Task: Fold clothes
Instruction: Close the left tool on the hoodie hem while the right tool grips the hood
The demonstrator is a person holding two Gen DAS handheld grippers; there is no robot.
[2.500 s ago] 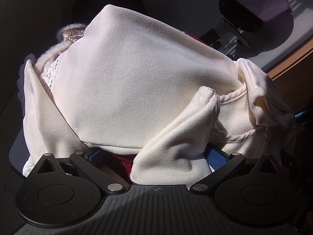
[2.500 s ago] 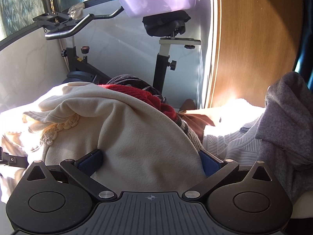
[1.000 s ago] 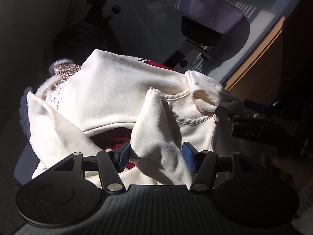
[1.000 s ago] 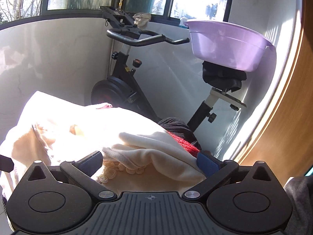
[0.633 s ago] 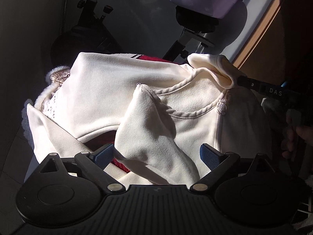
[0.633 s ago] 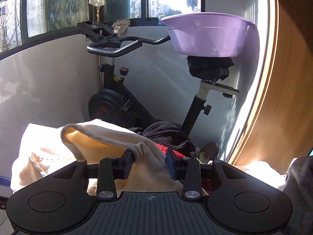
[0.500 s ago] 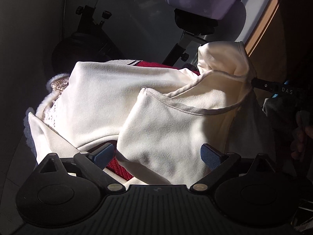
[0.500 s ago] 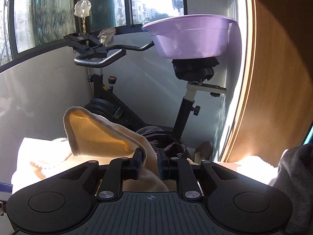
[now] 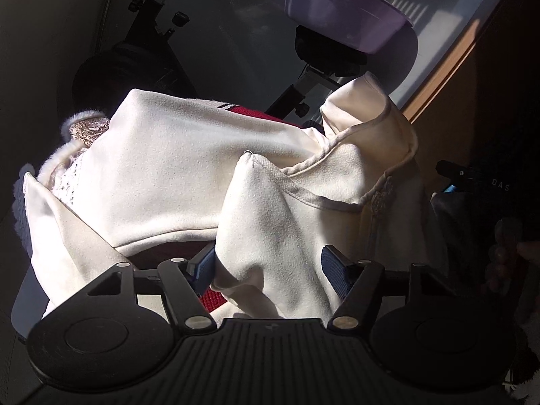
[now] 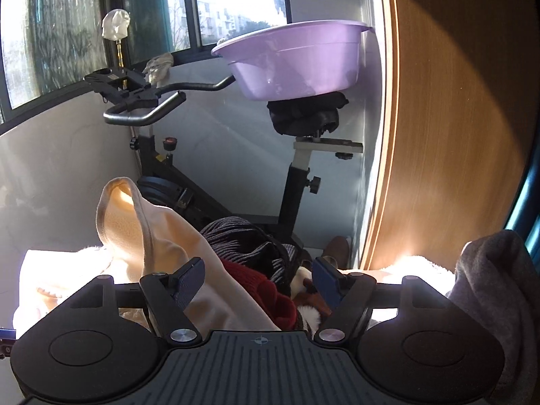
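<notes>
A cream fleece garment (image 9: 175,175) lies heaped over a pile of clothes, its neckline flap standing up at the right. My left gripper (image 9: 270,266) straddles a raised fold of it. The jaws are closing, the blue pads just at the fold's sides and not squeezing it. My right gripper (image 10: 258,283) is opening. The cream garment (image 10: 158,236) drapes over its left finger, and a red knit (image 10: 270,287) lies between the pads, untouched. In the left wrist view the right gripper shows only as a dark shape beside the flap.
An exercise bike (image 10: 162,175) with a purple basin (image 10: 297,64) on its seat stands behind the pile. A wooden panel (image 10: 455,135) rises at the right. A grey garment (image 10: 489,287) and a dark striped knit (image 10: 243,239) lie close by. A hand (image 9: 506,253) shows at the right.
My right gripper pinched the neckline flap and lifted it, then opened and let it go. My left jaws spread wide, then narrowed around the raised fold.
</notes>
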